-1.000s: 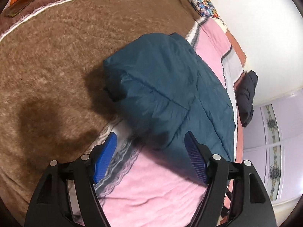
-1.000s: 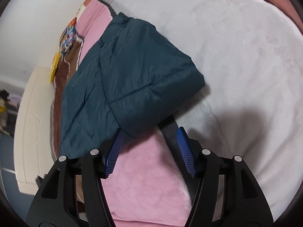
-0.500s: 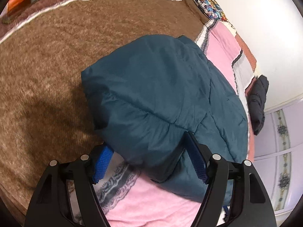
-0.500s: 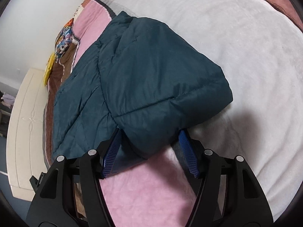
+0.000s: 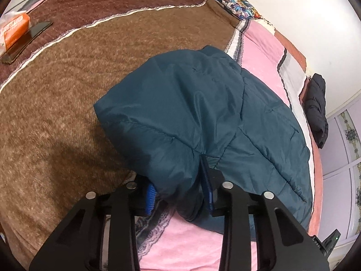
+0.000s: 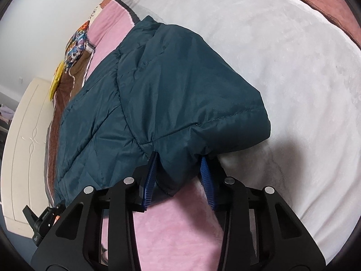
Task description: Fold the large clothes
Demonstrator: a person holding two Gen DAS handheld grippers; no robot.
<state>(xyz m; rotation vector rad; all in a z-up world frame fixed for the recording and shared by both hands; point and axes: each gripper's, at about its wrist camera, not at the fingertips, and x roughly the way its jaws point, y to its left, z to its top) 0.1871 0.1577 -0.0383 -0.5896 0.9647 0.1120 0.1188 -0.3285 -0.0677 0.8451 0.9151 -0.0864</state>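
The teal quilted jacket (image 5: 203, 113) lay on the bed (image 5: 56, 101), long axis running away from both grippers; left gripper (image 5: 179, 194) and right gripper (image 6: 178, 178) each pinched a near corner.

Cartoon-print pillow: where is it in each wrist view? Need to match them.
Left wrist: the cartoon-print pillow lies at the top, right of centre, at the bed's far end by the wall.
Right wrist: the same pillow shows at the upper left edge, just above a yellow item.
Shared landmark: the teal quilted jacket, centre in both, gripped at its near edge.
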